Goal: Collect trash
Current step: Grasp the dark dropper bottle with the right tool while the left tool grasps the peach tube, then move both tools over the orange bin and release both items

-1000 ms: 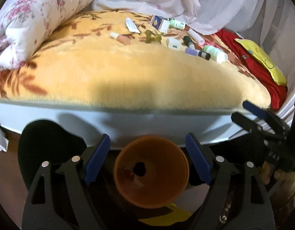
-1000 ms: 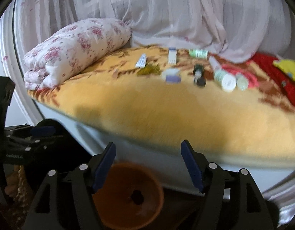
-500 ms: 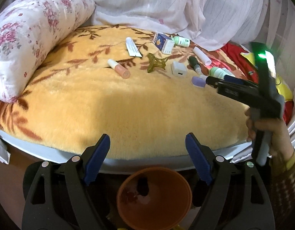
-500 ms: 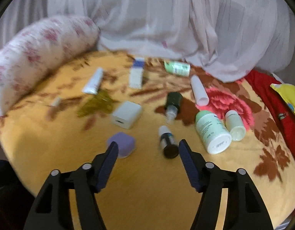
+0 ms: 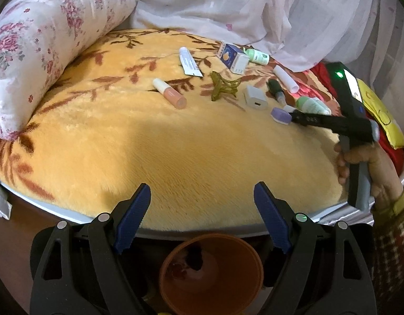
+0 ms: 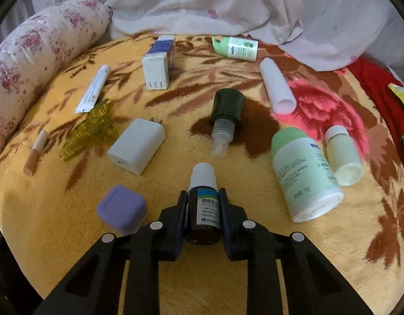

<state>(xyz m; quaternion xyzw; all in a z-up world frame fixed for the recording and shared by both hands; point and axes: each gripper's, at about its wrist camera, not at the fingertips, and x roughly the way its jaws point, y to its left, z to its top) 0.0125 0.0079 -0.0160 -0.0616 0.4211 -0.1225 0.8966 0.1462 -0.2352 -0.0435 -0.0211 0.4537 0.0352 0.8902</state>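
My right gripper (image 6: pixel 203 197) is shut on a small dark bottle (image 6: pixel 204 207) with a white cap that lies on the yellow blanket (image 6: pixel 175 275). In the left wrist view the right gripper (image 5: pixel 296 114) reaches in from the right beside a purple case (image 5: pixel 280 115). My left gripper (image 5: pixel 202 204) is open and empty over the bed's near edge, above an orange flower pot (image 5: pixel 211 273). More items lie around: a purple case (image 6: pixel 122 208), a white charger (image 6: pixel 136 149), a green-white bottle (image 6: pixel 304 176), a dark green bottle (image 6: pixel 225 115).
Further back lie a yellow hair clip (image 6: pixel 89 131), a white tube (image 6: pixel 93 89), a blue-white box (image 6: pixel 160 63), a white cylinder (image 6: pixel 278 89), a small pale jar (image 6: pixel 343 157) and a lip gloss (image 6: pixel 35 155). A floral pillow (image 5: pixel 39 44) lies left; white curtains hang behind.
My right gripper moved forward and down over the bed and closed on the small dark bottle. My left gripper rose and came closer to the bed, still open.
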